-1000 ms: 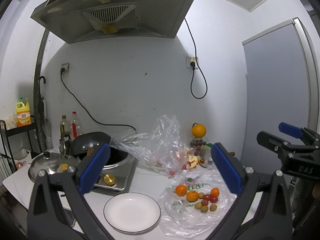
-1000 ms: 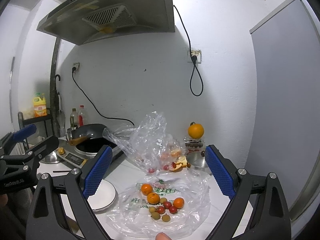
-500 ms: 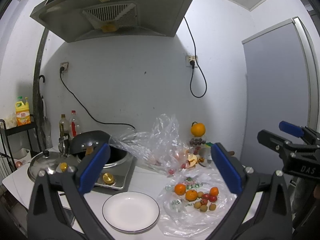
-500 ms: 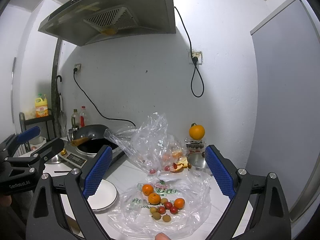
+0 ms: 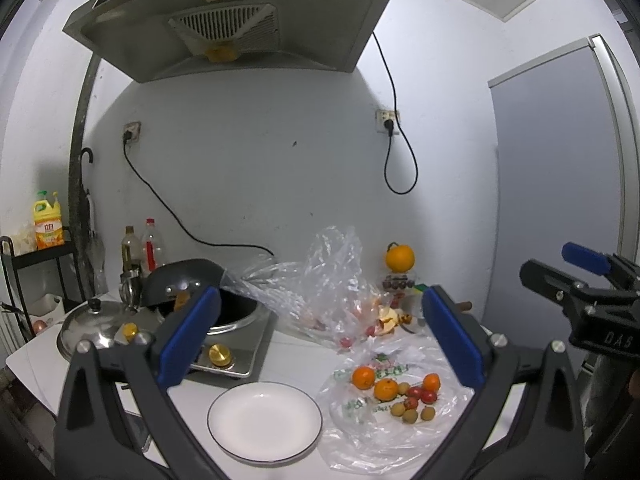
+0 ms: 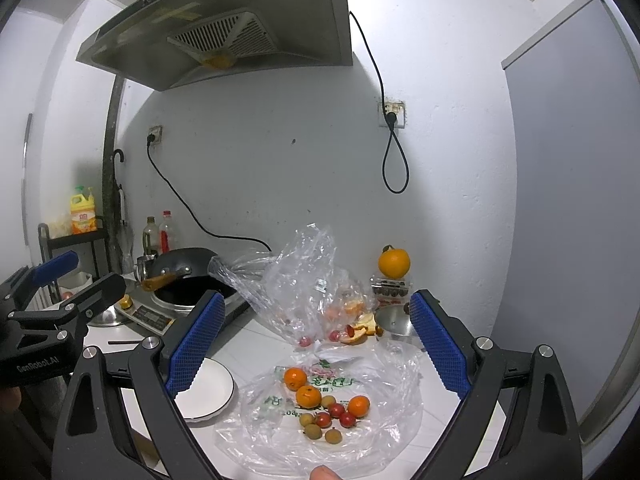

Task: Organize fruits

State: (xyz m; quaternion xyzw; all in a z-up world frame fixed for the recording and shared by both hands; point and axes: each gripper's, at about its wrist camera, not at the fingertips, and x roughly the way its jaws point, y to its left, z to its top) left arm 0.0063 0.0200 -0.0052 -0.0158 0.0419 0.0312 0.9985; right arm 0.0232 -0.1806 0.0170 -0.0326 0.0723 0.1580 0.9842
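White countertop under a steel range hood, grey door at the right. Black wok on an induction cooker at the back left, steel lid beside it. Crumpled clear bag standing behind, a large orange perched on a small box near the wall. Flattened printed plastic bag spread on the counter, carrying the fruits: three mandarins, red cherry tomatoes and brownish longans clustered together. Empty white plate just left of that bag, touching nothing. Left gripper hovering above plate and bag, jaws spread wide, grasping nothing. Right gripper likewise released, above the fruit pile.
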